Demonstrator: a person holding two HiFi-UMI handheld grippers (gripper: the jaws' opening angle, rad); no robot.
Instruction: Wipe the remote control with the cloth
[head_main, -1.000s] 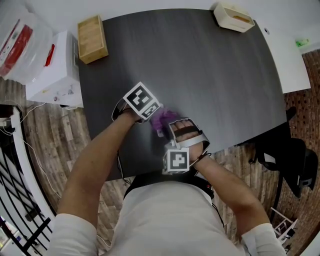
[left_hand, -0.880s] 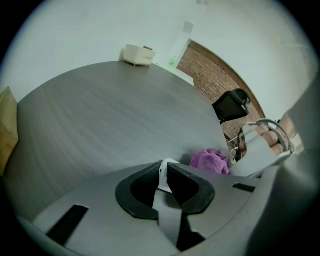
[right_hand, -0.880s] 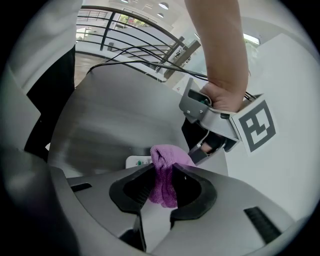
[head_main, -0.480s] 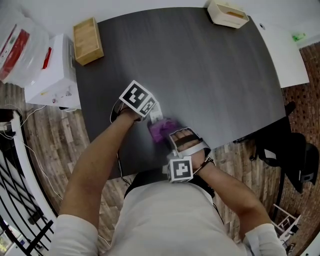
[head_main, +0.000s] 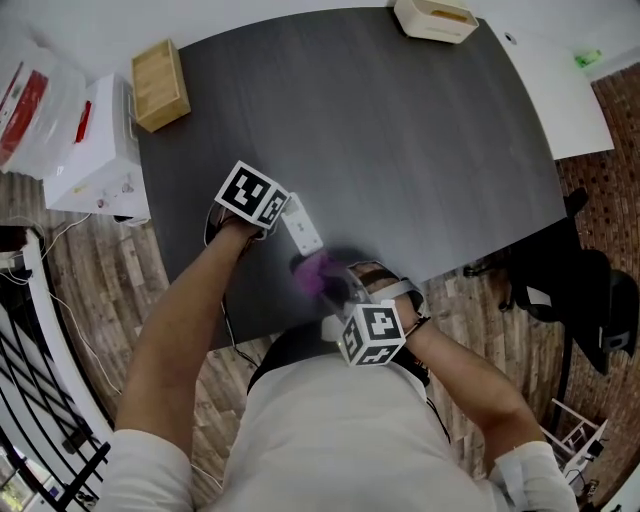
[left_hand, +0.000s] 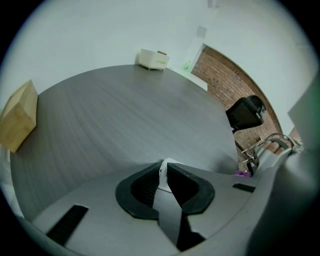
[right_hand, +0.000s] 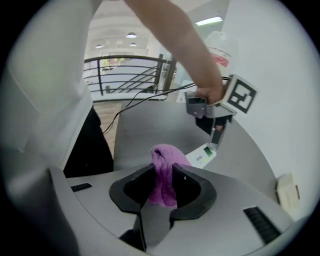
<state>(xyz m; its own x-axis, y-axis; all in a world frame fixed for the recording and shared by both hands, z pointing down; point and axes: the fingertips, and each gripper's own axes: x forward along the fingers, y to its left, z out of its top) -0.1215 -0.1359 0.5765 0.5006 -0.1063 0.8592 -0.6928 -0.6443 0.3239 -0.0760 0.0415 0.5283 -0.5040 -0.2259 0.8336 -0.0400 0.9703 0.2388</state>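
The remote control (head_main: 301, 225) is clamped by the closed left gripper (left_hand: 164, 169). The purple cloth (right_hand: 166, 152) is pinched in the right gripper (right_hand: 169, 173), with the remote just beyond its tips.

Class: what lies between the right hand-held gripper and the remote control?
The purple cloth, pinched by the right hand-held gripper, with the remote control beyond it: right gripper view.

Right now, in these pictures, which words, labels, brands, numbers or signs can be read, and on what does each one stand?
Nothing can be read here.
White box: small print, too small to read.
Plastic bag: red label, blurred.
Remote control: button marks too small to read.
Marker cubes: black-and-white square patterns, no letters.
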